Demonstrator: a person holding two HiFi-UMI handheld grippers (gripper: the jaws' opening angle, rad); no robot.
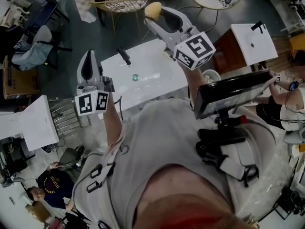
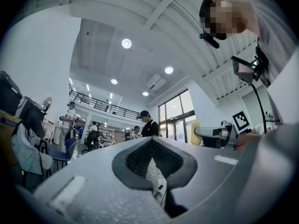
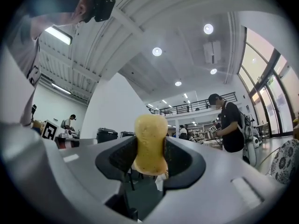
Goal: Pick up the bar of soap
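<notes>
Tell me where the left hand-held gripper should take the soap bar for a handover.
Probably the rounded end of the soap bar that sticks out past the right hand-held gripper, which pinches its middle. Bring the left hand-held gripper in from that free end.

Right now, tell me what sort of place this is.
Probably a big open-plan workshop or lab hall: a high ceiling with round lights, a railed mezzanine, tall windows, and several other people standing about.

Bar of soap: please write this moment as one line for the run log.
right gripper: shut on bar of soap | left gripper: shut, empty | bar of soap: yellow, held above white sink
</notes>
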